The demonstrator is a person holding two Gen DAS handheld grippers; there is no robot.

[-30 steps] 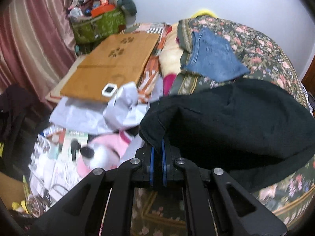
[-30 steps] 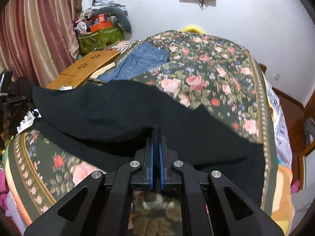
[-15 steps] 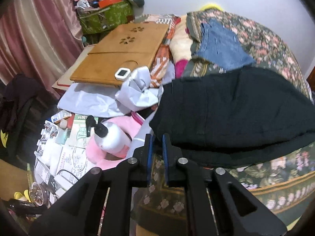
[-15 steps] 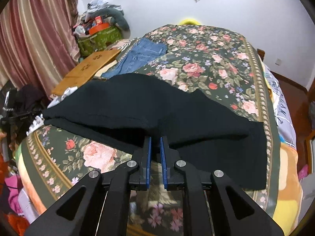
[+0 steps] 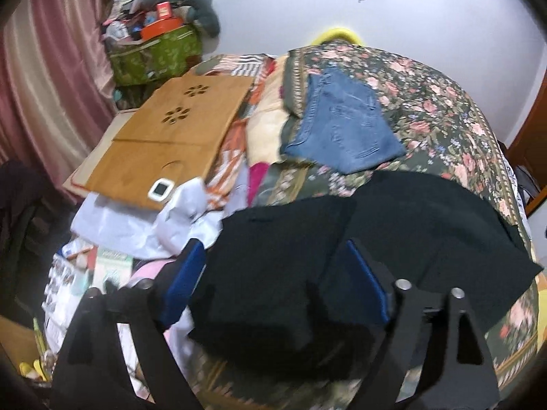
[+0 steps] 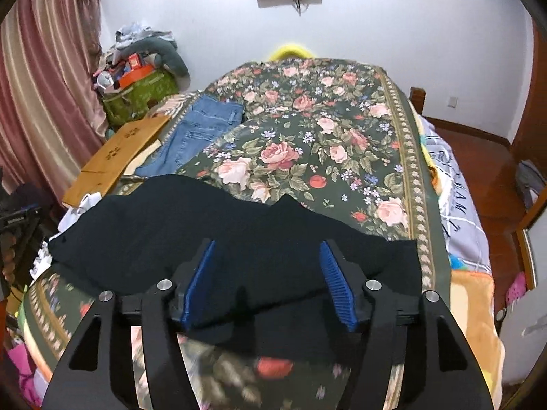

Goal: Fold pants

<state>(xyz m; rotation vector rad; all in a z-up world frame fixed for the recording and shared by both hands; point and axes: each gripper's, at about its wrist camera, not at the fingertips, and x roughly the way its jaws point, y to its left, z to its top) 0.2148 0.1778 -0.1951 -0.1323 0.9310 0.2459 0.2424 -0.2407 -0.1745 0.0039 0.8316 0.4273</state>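
Note:
Black pants [image 5: 393, 225] lie folded across the near end of a floral bedspread [image 5: 437, 116]; they also show in the right wrist view [image 6: 191, 225]. My left gripper [image 5: 273, 249] is open, its blue pads [image 5: 186, 273] apart over the pants' left end. My right gripper [image 6: 268, 249] is open, its blue pads [image 6: 336, 283] apart over the pants' near edge. Neither holds the cloth.
Folded blue jeans [image 5: 345, 126] lie farther up the bed. A wooden lap desk [image 5: 171, 136] with a small white device [image 5: 160, 189] sits left of the bed, above white paper and clutter. A green bag [image 5: 154, 51] stands by the curtain.
Both grippers were shut on the black pants' edge and lowered it onto the bed. Now both have opened and let the cloth go; it lies flat.

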